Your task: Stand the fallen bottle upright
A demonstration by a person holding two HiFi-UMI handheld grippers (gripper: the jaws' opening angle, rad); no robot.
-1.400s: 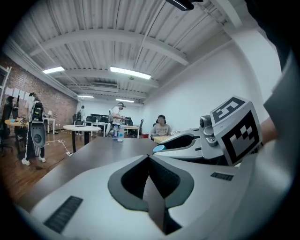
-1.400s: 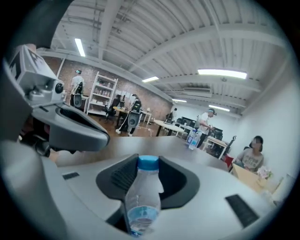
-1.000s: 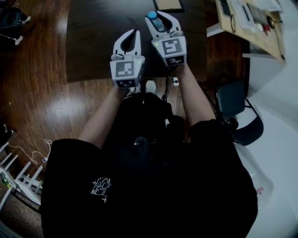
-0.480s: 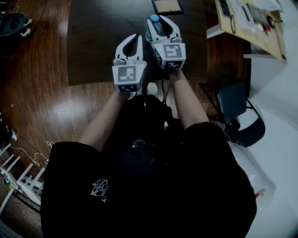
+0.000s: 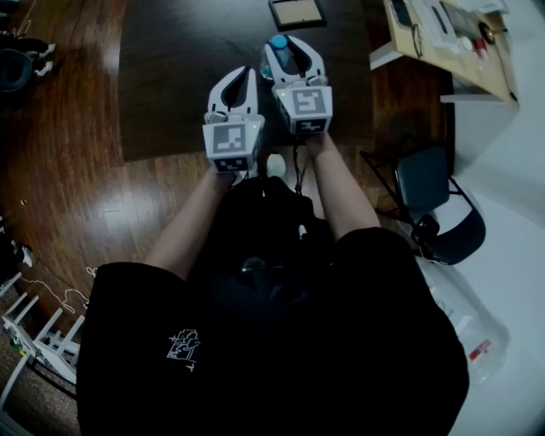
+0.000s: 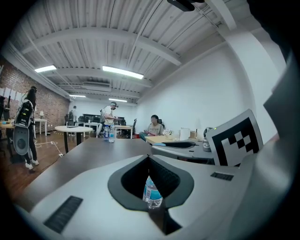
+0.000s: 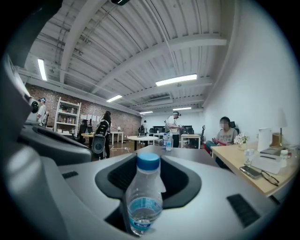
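A clear water bottle (image 7: 143,201) with a blue cap and blue label stands upright on the dark table (image 5: 170,77). It sits between the jaws of my right gripper (image 7: 161,161), which have just been opening. The pads stand off its sides, so the gripper is open around it. From the head view the blue cap of the bottle (image 5: 278,41) shows inside the right gripper (image 5: 289,47). My left gripper (image 5: 247,68) hovers just left of it, shut and empty. Through the left gripper (image 6: 149,159) I see the bottle (image 6: 152,192) beyond its closed tips.
A framed board (image 5: 297,12) lies at the table's far edge. A light wooden desk (image 5: 443,34) with small items stands at the right, with a dark chair (image 5: 430,196) beside me. A round table (image 7: 145,138) and several people are far off. A white rack (image 5: 34,341) sits at lower left.
My right gripper has rolled a little and shifted slightly left with the bottle between its jaws. The left gripper has stayed where it was.
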